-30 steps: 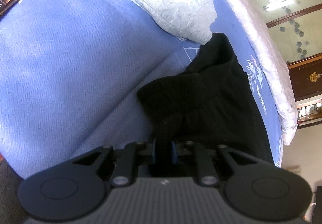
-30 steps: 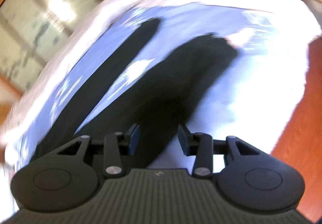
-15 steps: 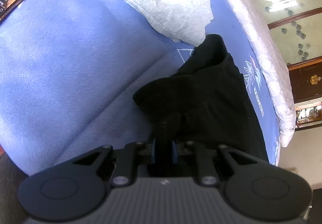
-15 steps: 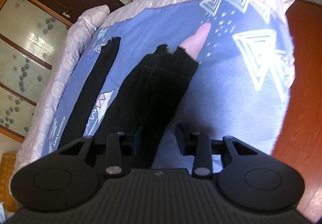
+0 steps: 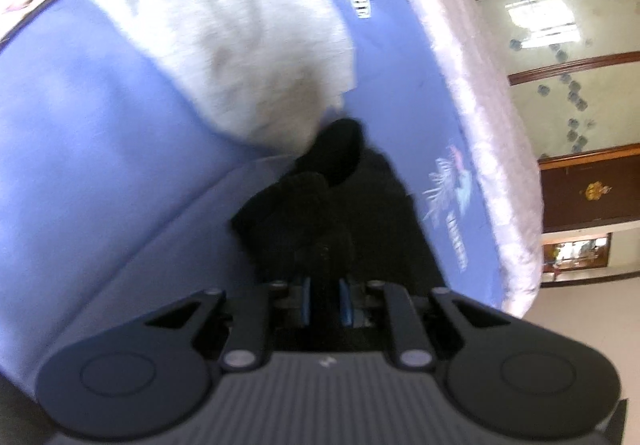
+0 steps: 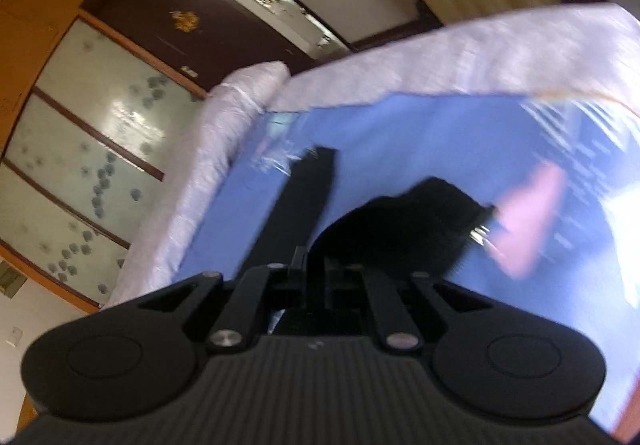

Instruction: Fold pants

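The black pants (image 5: 336, 205) lie on the blue bedsheet (image 5: 100, 165), bare sheet opening toward 9 o'clock and the quilted mattress edge (image 5: 480, 117) running at 2 o'clock; a grey garment (image 5: 240, 45) touches them at 11 o'clock. The left gripper (image 5: 324, 295), tilted down, pinches black pants fabric. The right gripper (image 6: 314, 273) clamps narrowly on a raised pants fold (image 6: 400, 229).

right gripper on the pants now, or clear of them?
Touching. In the right wrist view the right gripper has its jaws closed, with black fabric of the pants pinched between them and running out over the bed.
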`<act>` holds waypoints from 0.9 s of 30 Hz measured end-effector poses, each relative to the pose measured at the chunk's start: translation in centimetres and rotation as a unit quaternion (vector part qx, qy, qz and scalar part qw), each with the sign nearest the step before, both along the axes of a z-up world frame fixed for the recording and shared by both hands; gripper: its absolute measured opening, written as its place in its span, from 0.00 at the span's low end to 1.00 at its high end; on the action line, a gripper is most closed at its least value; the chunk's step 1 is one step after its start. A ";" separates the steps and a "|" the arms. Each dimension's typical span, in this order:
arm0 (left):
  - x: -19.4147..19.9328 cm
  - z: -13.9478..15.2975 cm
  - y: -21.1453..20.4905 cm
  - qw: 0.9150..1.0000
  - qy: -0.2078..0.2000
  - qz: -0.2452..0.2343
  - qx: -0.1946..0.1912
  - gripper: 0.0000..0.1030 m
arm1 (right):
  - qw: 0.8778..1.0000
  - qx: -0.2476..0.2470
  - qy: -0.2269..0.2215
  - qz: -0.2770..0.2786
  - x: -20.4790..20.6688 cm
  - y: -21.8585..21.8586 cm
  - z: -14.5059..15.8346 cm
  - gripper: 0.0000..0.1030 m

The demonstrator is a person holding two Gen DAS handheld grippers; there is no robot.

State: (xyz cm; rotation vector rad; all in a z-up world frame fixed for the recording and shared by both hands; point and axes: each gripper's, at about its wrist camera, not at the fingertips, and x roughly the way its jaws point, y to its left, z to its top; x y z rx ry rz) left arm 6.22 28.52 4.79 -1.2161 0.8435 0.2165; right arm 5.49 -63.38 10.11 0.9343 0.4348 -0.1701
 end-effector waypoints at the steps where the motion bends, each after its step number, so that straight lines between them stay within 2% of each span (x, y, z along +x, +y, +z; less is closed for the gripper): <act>1: 1.5 0.4 -0.1 1.000 0.000 0.000 0.007 0.12 | 1.000 -0.006 -0.001 0.001 1.1 0.2 0.5 0.10; 6: 8.5 1.4 -1.4 0.999 -0.005 -0.009 0.036 0.11 | 0.999 -0.053 -0.002 0.007 8.6 1.8 2.6 0.10; 11: 16.2 1.1 -1.1 0.999 0.001 -0.002 0.040 0.11 | 0.998 -0.054 0.012 0.002 17.4 2.1 2.1 0.09; 12: 17.4 1.1 -1.0 0.999 0.004 0.003 0.044 0.12 | 0.998 -0.051 0.019 0.004 19.2 2.2 1.9 0.09; 13: 19.2 0.7 -1.0 0.998 0.015 0.015 0.054 0.18 | 0.998 -0.050 0.032 0.009 21.6 2.6 1.3 0.10; 14: 20.7 0.2 -1.1 0.997 0.028 0.026 0.064 0.24 | 0.997 -0.053 0.045 0.014 24.2 3.1 0.4 0.14; 15: 22.2 -0.5 -1.2 0.996 0.046 0.028 0.076 0.49 | 0.997 -0.063 0.051 0.013 25.6 3.6 -0.1 0.17; 16: 24.1 -1.5 -1.5 0.992 0.070 0.022 0.103 0.60 | 0.995 -0.078 0.063 0.007 27.4 4.0 -0.9 0.41; 17: 25.1 -2.1 -1.8 0.987 0.092 0.021 0.128 0.56 | 0.994 -0.080 0.076 0.000 28.6 4.1 -1.9 0.52; 18: 25.5 -2.6 -1.9 0.984 0.111 0.019 0.139 0.53 | 0.994 -0.073 0.080 -0.014 28.9 4.1 -2.6 0.51; 19: 25.4 -3.0 -2.0 0.986 0.109 0.012 0.125 0.53 | 0.996 -0.059 0.070 -0.021 28.5 4.0 -3.0 0.51; 21: 24.0 -2.7 -1.8 0.993 0.066 -0.004 0.101 0.53 | 0.998 -0.041 0.039 -0.009 27.3 3.6 -3.7 0.51; 22: 22.8 -1.9 -1.7 0.994 0.040 -0.010 0.106 0.53 | 0.998 -0.048 0.037 -0.005 26.4 3.3 -3.9 0.51; 24: 20.0 -0.3 -1.6 0.993 -0.005 -0.024 0.118 0.56 | 0.997 -0.068 0.041 -0.009 24.0 2.3 -4.2 0.51; 27: 14.6 1.6 -1.9 0.989 -0.060 -0.064 0.118 0.58 | 0.997 -0.059 0.045 -0.027 19.8 -0.2 -5.2 0.51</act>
